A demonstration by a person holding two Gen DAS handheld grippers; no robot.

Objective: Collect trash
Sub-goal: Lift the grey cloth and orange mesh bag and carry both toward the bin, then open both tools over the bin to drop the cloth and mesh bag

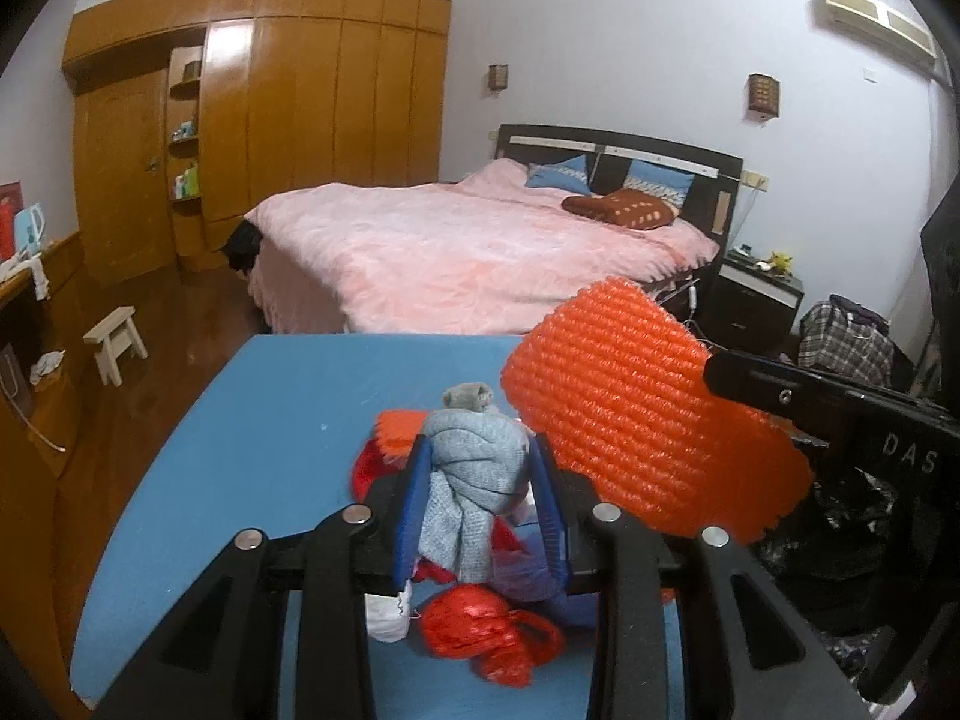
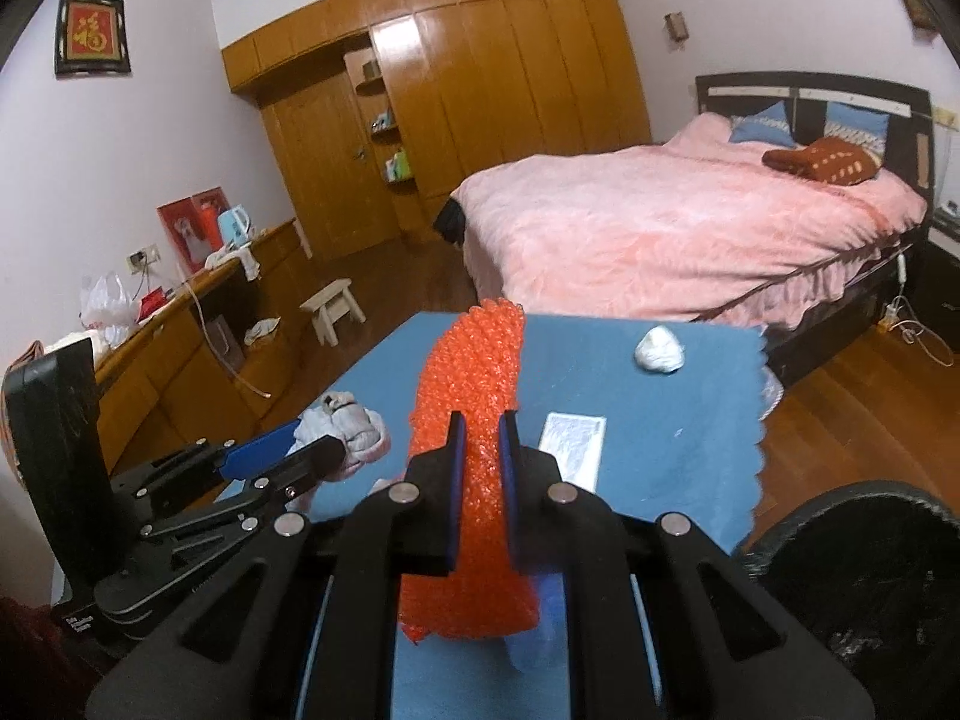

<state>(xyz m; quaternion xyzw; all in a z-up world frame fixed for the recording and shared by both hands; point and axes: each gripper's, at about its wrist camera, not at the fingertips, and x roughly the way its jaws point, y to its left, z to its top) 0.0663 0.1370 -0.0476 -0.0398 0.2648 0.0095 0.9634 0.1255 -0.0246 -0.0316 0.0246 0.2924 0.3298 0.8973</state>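
Bedroom, blue table [image 2: 672,420]: left gripper [image 1: 483,474] clamped on grey cloth [image 1: 474,480], right gripper [image 2: 480,450] clamped on orange mesh [image 2: 474,372], both held above the table; keep both grips tight, carry over black bin [image 2: 858,594] (lower right), then release.

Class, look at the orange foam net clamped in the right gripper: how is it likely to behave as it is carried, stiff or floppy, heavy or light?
The orange foam net probably springs rather than flops: it stands up past the right gripper without drooping. Its open mesh suggests it is light. The pads pinch it narrow, so it likely squashes easily.
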